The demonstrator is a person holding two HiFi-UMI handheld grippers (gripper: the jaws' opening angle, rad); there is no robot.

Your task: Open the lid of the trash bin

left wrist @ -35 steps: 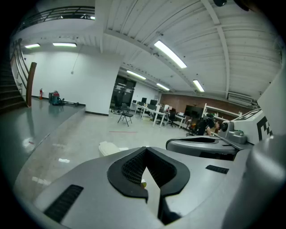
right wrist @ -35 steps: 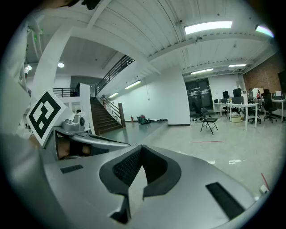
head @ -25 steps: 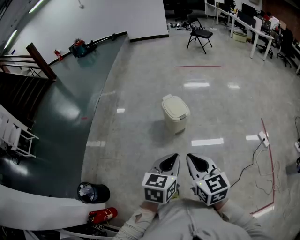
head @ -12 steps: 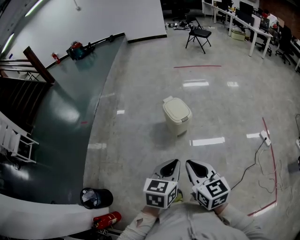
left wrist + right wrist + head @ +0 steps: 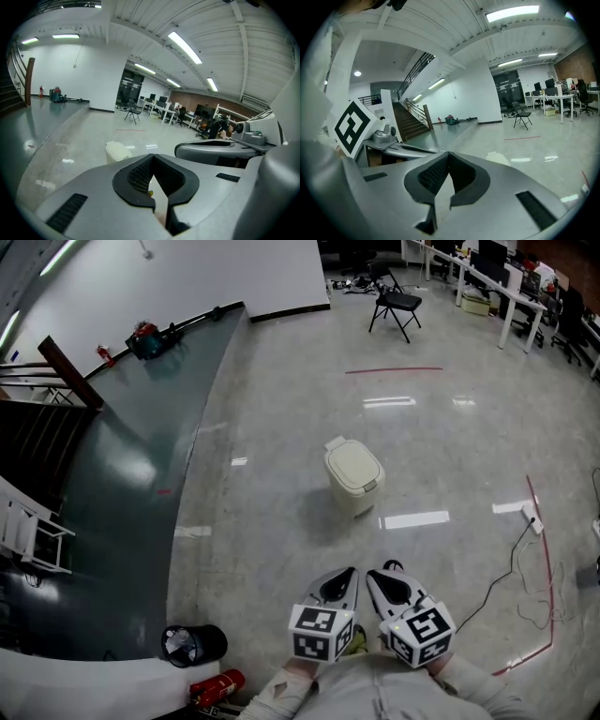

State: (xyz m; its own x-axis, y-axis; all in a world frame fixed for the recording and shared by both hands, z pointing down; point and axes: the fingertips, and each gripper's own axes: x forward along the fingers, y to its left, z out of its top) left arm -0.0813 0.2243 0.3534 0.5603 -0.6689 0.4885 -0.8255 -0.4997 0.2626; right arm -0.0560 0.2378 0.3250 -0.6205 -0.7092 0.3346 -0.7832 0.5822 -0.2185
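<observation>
I held my left gripper (image 5: pixel 345 575) and my right gripper (image 5: pixel 377 577) low in front of me, side by side and close to my body, both pointing forward. In its own view, the left gripper's jaws were closed tip to tip with nothing between them. The right gripper's jaws were closed and empty the same way.

The trash bin (image 5: pixel 353 474) stood alone on the shiny grey floor (image 5: pixel 450 446) straight ahead, well apart from both grippers. It was cream coloured and its lid (image 5: pixel 354 465) was down. Neither gripper touched it.

Further off, past a red line (image 5: pixel 394 369) on the floor, stood a black folding chair (image 5: pixel 396 306). To my left were a dark staircase (image 5: pixel 37 427), a black bucket (image 5: pixel 192 645) and, near it, a red fire extinguisher (image 5: pixel 217 685). To my right, a power strip (image 5: pixel 530 517) lay on the floor with its cable trailing.
</observation>
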